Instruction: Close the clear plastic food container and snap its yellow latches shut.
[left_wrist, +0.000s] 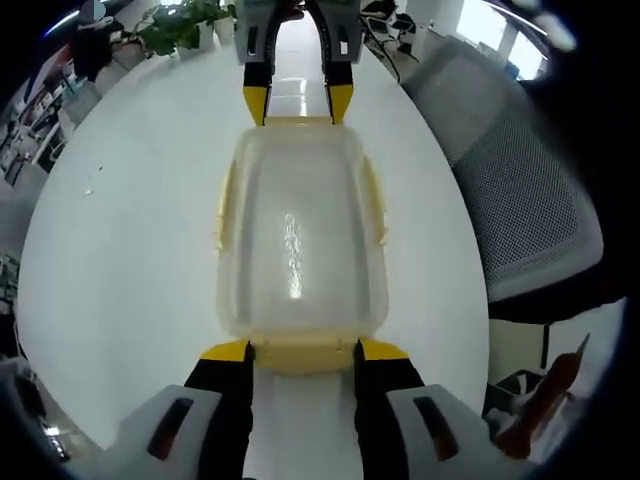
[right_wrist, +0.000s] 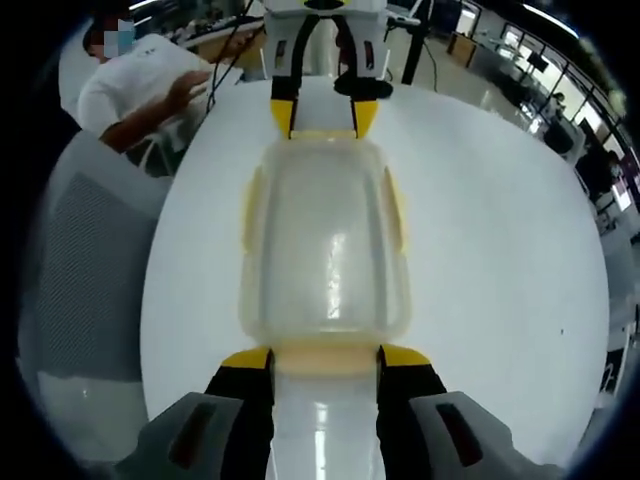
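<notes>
the left gripper (left_wrist: 300, 352) is standing with jaws spread either side of one end latch (left_wrist: 298, 354) of the container (left_wrist: 300, 240), lid on, lying on the white table (left_wrist: 130, 250); we are judging an even downward press best. the right gripper (right_wrist: 325, 358), spread alike, is facing a seated person (right_wrist: 135, 90).

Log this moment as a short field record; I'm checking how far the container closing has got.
surface: white table
container: clear, lid on, lying between the two grippers
end latches: yellow, one at each short end, each sitting between a gripper's jaw tips
side latches: yellow, along both long sides; whether snapped, cannot tell
left gripper: open, jaws astride the near end latch
right gripper: open, jaws astride the opposite end latch
nearby: grey mesh chair
</notes>
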